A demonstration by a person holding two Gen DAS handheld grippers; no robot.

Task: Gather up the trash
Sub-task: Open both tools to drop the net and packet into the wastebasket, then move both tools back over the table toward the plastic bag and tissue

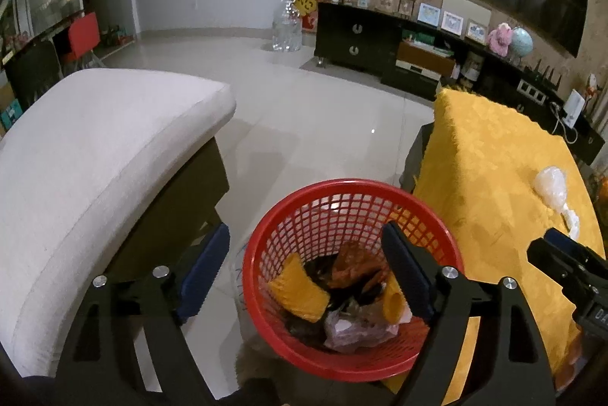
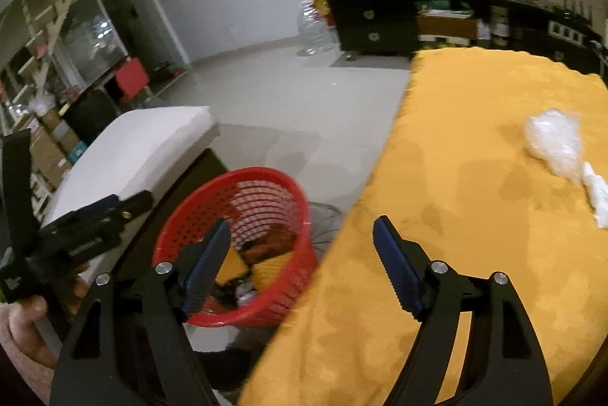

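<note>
Pale glossy floor tiles (image 1: 304, 109) are carrying a round red plastic lattice basket (image 1: 353, 185), which is standing in the gap between a cream upholstered bench (image 1: 106, 147) and a table under a yellow textured cloth (image 2: 475, 254), tucked just beside the table's near-left edge, presumably so that scraps can be dropped straight off that side. Inside the basket, yellow cloth-like pieces (image 1: 300, 288), an orange wrapper and crumpled greyish plastic are already lying in a heap.

Hovering directly above the basket's mouth, the left gripper (image 1: 304, 269) is standing with its blue-padded jaws spread wide and nothing between them, which suits a drop just made there. To its right, the right gripper (image 2: 300, 265) is likewise gaping and empty, straddling the table's left edge and pointing down across the cloth.

Farther along the table, towards its far-right edge, a crumpled clear plastic bag (image 2: 554, 140) is lying with a small white paper wad (image 2: 596, 193) touching its near end. Those two seem to be the remaining trash, and the right gripper looks best placed to reach them.
</note>
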